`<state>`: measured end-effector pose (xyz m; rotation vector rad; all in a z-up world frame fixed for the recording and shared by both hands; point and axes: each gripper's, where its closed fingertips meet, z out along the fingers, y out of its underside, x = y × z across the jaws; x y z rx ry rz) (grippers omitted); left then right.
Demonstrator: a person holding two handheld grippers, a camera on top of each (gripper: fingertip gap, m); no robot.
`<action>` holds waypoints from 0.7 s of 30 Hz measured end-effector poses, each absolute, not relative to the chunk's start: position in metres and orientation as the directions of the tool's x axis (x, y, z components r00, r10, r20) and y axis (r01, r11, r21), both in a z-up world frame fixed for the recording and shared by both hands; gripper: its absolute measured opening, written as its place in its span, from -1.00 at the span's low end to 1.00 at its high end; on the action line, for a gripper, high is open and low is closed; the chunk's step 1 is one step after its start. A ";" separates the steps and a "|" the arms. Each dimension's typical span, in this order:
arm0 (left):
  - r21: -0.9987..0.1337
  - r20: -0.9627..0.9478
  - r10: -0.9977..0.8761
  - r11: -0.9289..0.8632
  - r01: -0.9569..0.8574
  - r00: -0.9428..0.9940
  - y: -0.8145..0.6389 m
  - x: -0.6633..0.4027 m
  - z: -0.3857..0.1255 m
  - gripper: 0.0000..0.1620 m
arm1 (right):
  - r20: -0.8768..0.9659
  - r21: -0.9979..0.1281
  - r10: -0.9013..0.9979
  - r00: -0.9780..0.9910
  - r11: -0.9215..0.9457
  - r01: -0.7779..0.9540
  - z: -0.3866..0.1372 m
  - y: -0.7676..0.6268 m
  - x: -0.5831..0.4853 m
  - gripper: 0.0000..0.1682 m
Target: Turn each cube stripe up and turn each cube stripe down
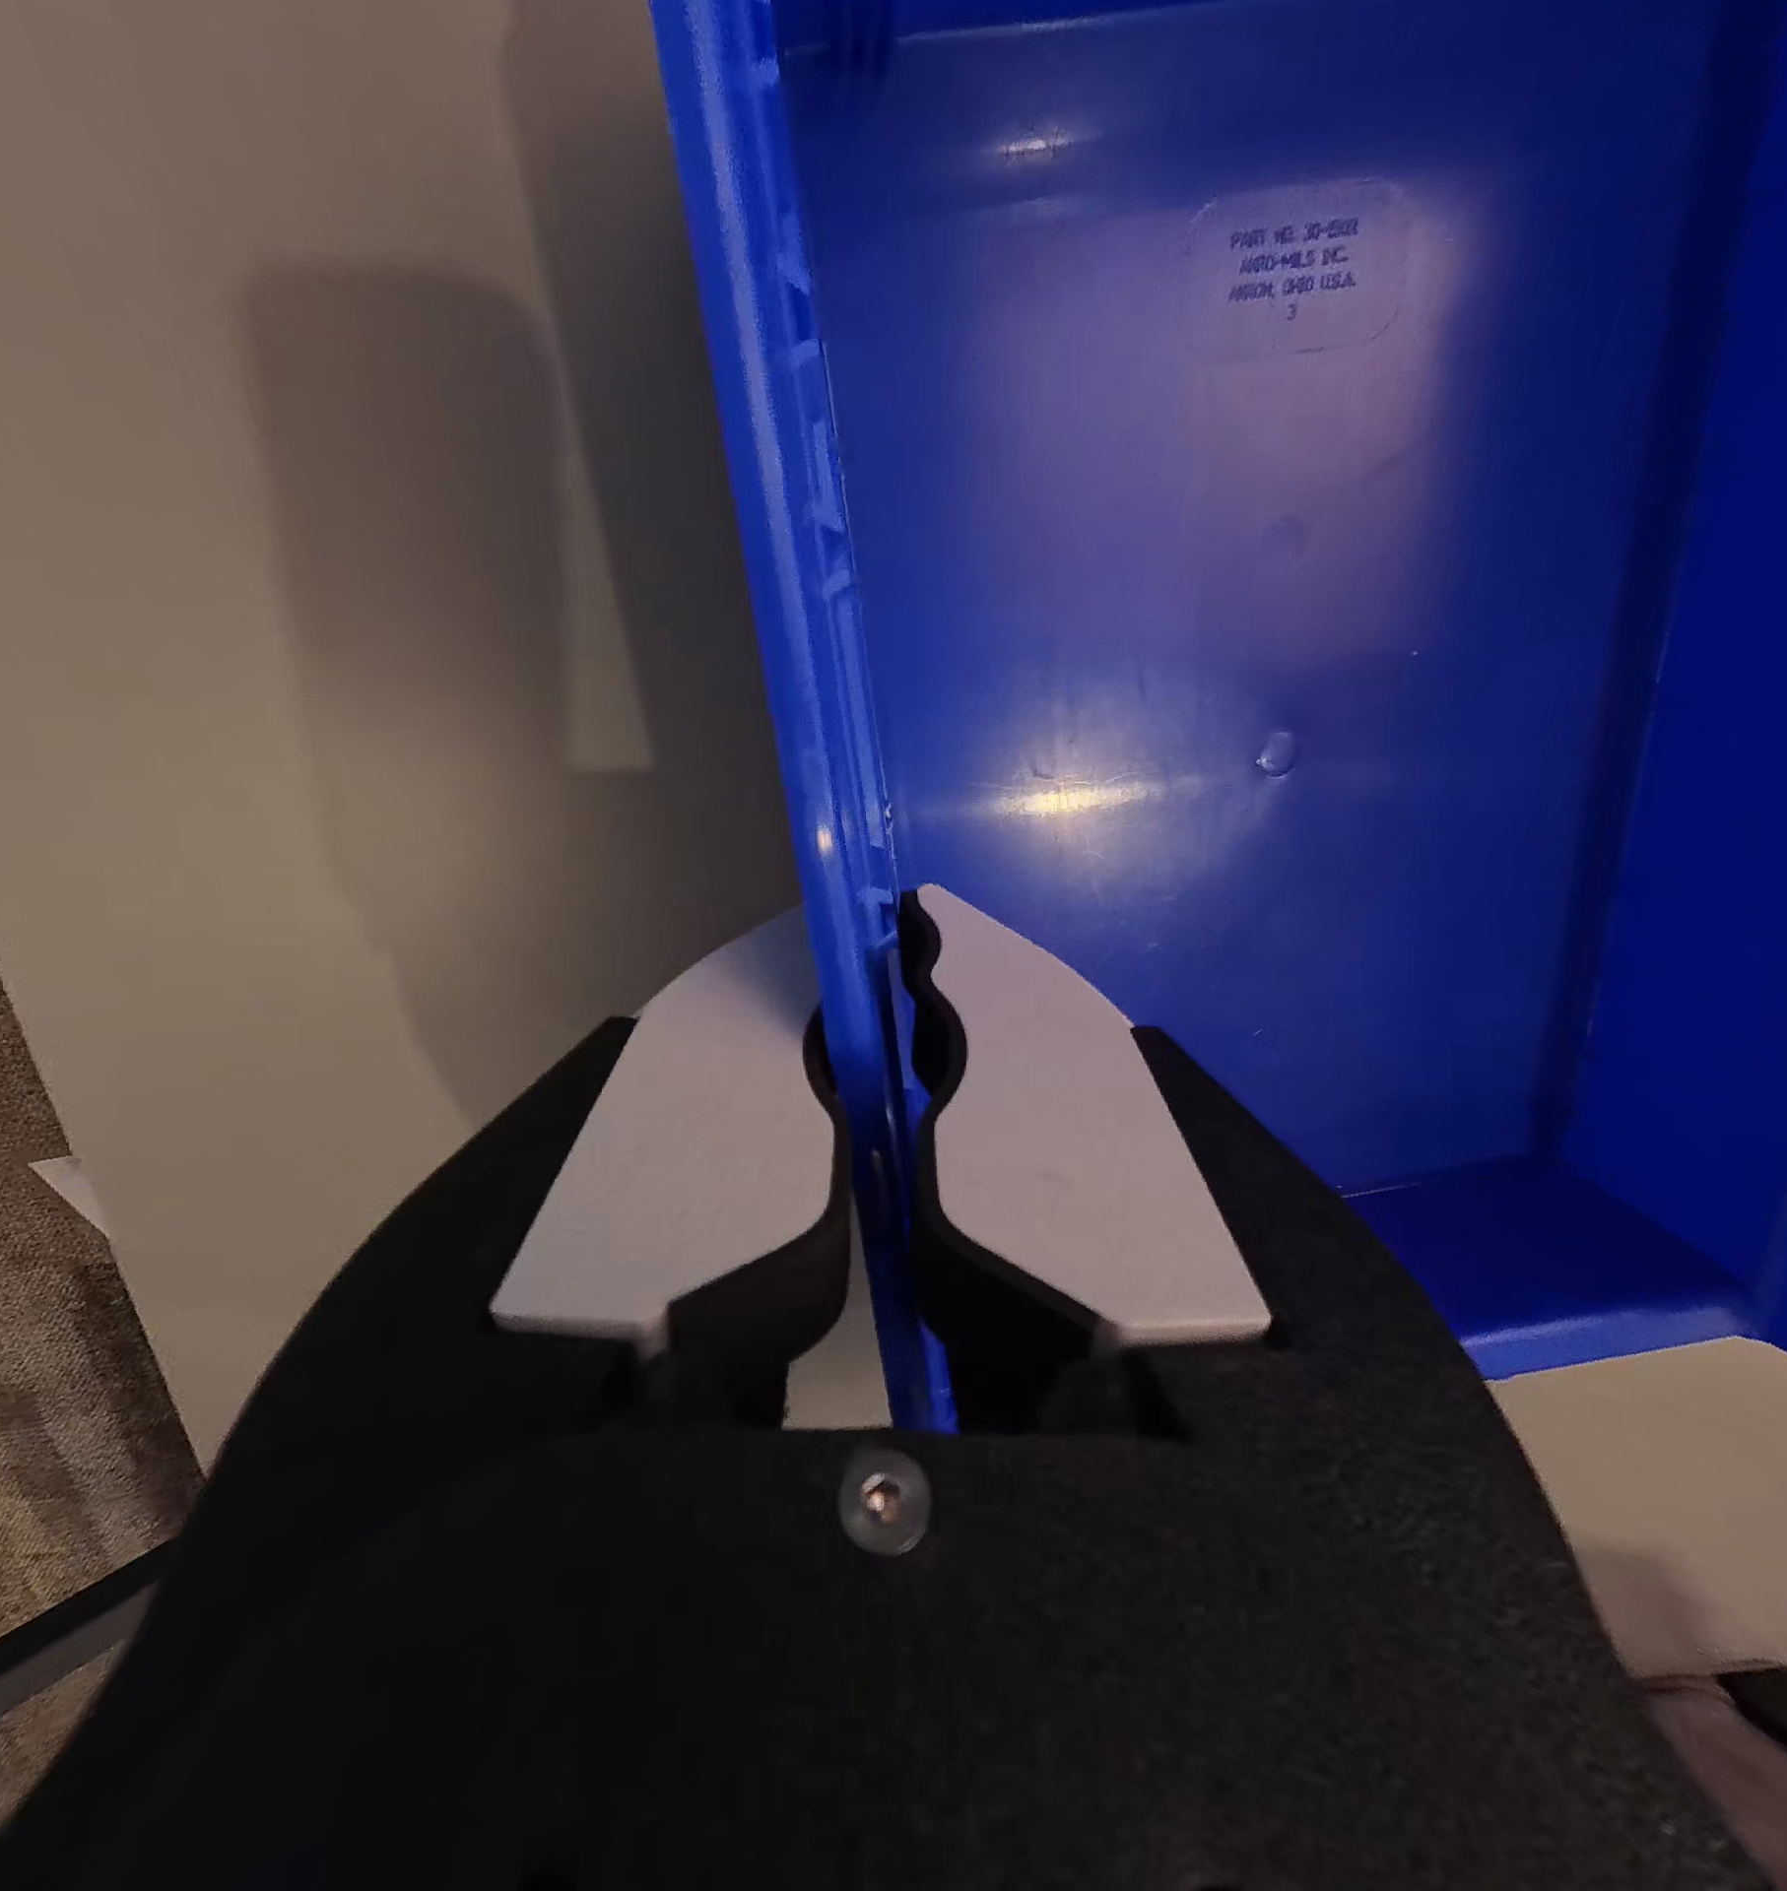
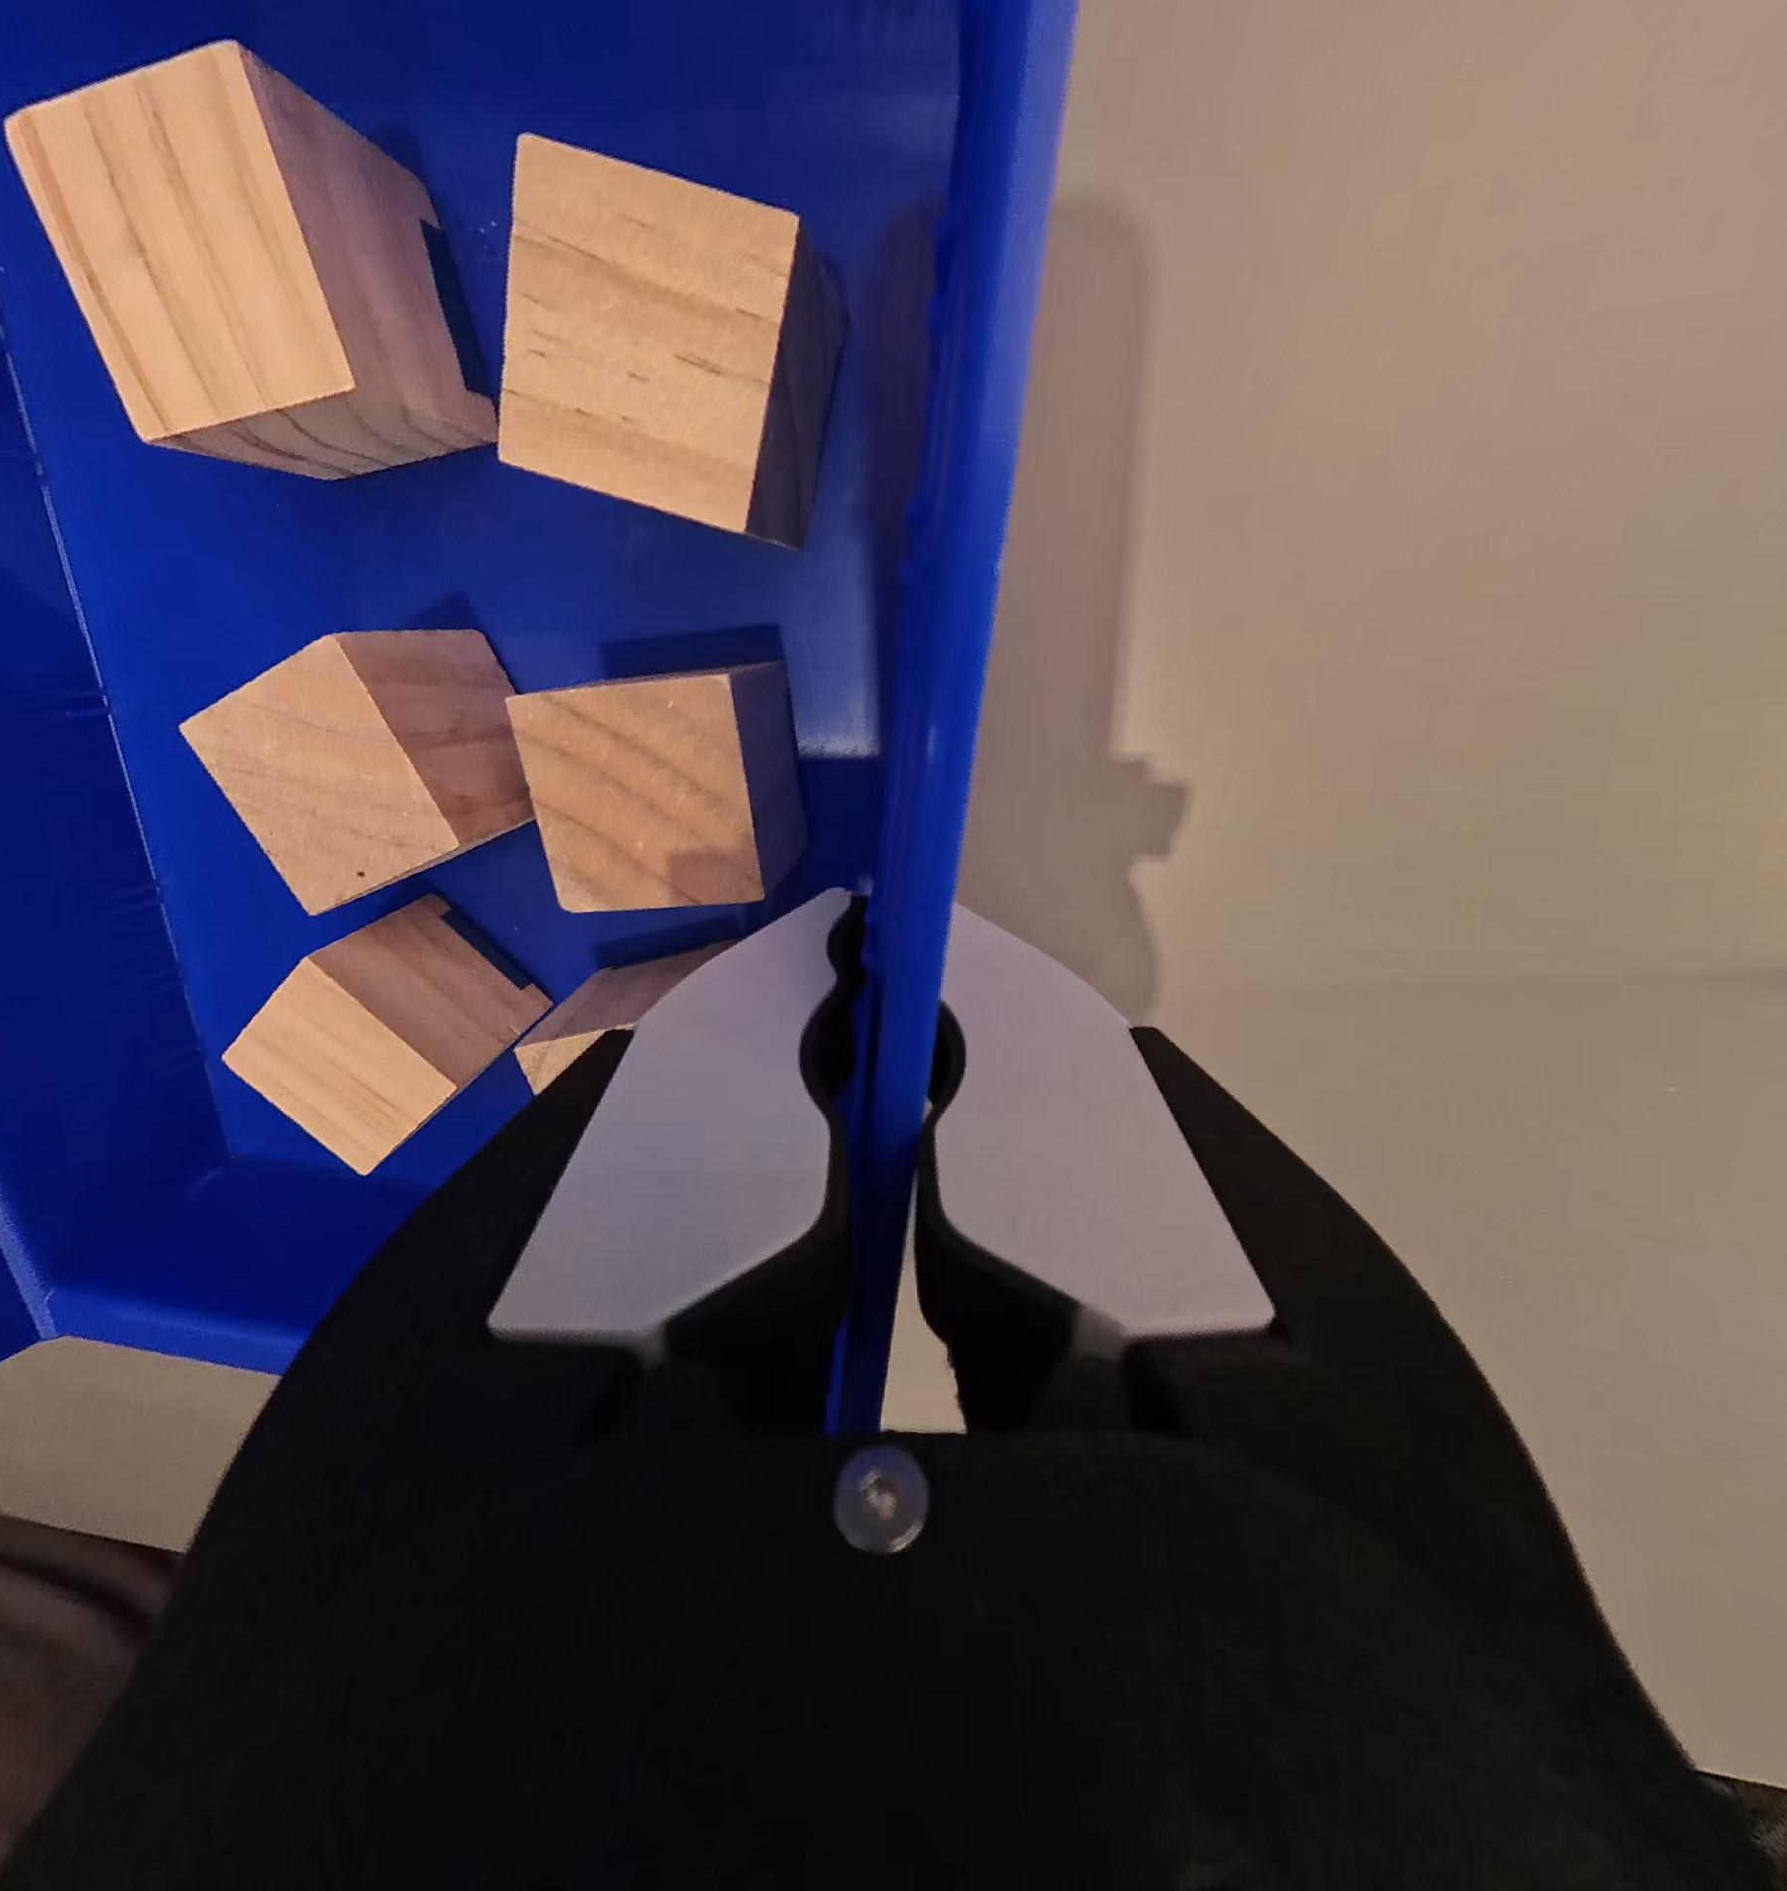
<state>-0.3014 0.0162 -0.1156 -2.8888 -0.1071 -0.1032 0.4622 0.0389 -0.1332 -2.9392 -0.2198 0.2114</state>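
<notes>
The pale desk (image 2: 1483,716) lies bare on the outer side of each bin wall, giving free room there. A blue bin (image 1: 1278,614) sits on it, gripped at both side walls. The left claw (image 1: 874,1023) is clenched on the bin's left wall, one finger outside and one inside; the bin floor beside it is bare. The right claw (image 2: 884,1023) is clenched on the bin's right wall (image 2: 956,512) in the same way. Six wooden cubes (image 2: 654,338) lie inside the bin in two rows near that wall, the nearest partly hidden behind the right claw. No stripe shows on any visible face.
</notes>
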 end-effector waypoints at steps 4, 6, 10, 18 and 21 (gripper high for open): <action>-0.233 0.053 0.042 -0.971 0.053 0.998 0.017 -0.297 -0.115 -0.92 | -0.127 -0.195 0.162 0.979 -0.971 0.136 -0.133 0.039 0.462 -0.90; -0.227 0.049 0.030 -0.973 0.040 0.998 0.017 -0.292 -0.115 -0.92 | -0.126 -0.194 0.162 0.979 -0.971 0.136 -0.133 0.039 0.462 -0.90; -0.214 0.054 -0.005 -0.977 0.006 0.999 0.020 -0.275 -0.115 -0.92 | -0.127 -0.193 0.163 0.978 -0.972 0.137 -0.133 0.038 0.462 -0.90; -0.187 0.045 -0.128 -0.975 -0.118 0.991 0.030 -0.216 -0.115 -0.88 | -0.125 -0.188 0.160 0.979 -0.973 0.135 -0.134 0.037 0.462 -0.90; -0.187 0.071 -0.187 -0.967 -0.171 0.980 0.033 -0.181 -0.115 -0.79 | -0.120 -0.179 0.160 0.980 -0.974 0.137 -0.134 0.036 0.461 -0.90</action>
